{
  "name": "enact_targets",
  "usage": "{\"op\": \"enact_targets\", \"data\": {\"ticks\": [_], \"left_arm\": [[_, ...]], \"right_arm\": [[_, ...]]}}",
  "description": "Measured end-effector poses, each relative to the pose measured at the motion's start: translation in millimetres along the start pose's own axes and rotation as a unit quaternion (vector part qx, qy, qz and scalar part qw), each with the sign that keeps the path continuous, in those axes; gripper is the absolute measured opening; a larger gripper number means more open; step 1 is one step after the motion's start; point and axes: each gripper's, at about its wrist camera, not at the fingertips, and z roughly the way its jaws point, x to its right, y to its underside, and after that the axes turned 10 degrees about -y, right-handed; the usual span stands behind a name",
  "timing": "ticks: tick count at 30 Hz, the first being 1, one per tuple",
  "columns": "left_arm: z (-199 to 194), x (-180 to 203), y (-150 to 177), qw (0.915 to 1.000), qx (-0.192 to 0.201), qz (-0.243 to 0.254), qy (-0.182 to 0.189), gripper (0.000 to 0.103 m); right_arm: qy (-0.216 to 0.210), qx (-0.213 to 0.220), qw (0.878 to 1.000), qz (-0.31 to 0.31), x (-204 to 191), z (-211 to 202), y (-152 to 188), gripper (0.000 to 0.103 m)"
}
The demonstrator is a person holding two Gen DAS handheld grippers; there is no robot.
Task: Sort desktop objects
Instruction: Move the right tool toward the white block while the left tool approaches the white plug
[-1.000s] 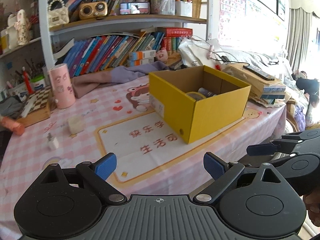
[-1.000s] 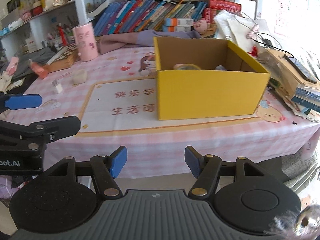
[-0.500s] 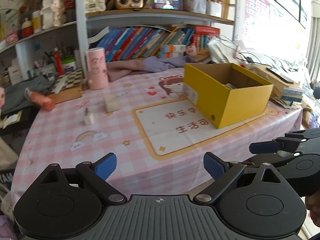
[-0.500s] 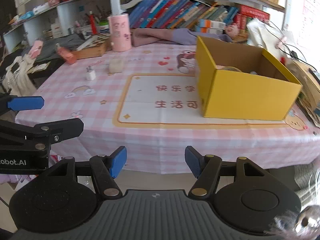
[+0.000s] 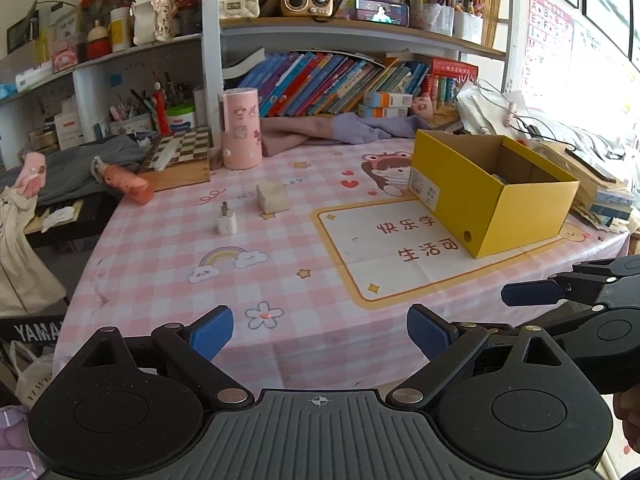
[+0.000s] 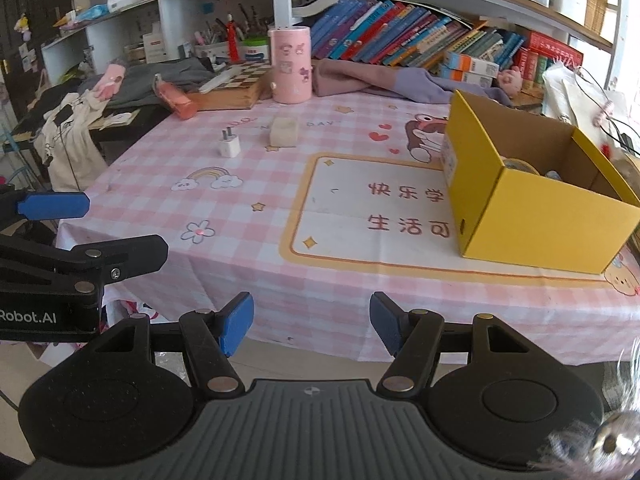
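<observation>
Left wrist view: left claw (image 5: 319,332) open, empty; right claw (image 6: 311,323) likewise; white charger plug (image 5: 226,222), eraser block (image 5: 273,197) left of yellow box (image 5: 496,200).

Behind the pink tumbler (image 5: 240,134) stands a bookshelf (image 5: 360,32) with leaning books (image 5: 332,80); a chessboard (image 5: 180,148) lies just left of it, purple cloth (image 5: 340,130) right.

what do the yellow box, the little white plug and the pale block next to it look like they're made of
Yellow open-top box: cardboard, matte yellow outside, raw brown inside with folded flaps. Small white charger plug: smooth, slightly glossy plastic with two metal prongs. Pale cream block: matte with soft rounded edges, possibly an eraser or soap; can't tell.
</observation>
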Motion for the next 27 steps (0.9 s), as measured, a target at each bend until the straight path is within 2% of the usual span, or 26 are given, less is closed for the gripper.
{"op": "enact_targets", "data": {"ticks": [27], "left_arm": [[3.9, -14.4, -2.2, 0.9996, -0.006, -0.016, -0.022, 0.096]], "right_arm": [[-0.02, 0.001, 1.0, -0.013, -10.0, 12.2, -13.6, 0.062]]}}
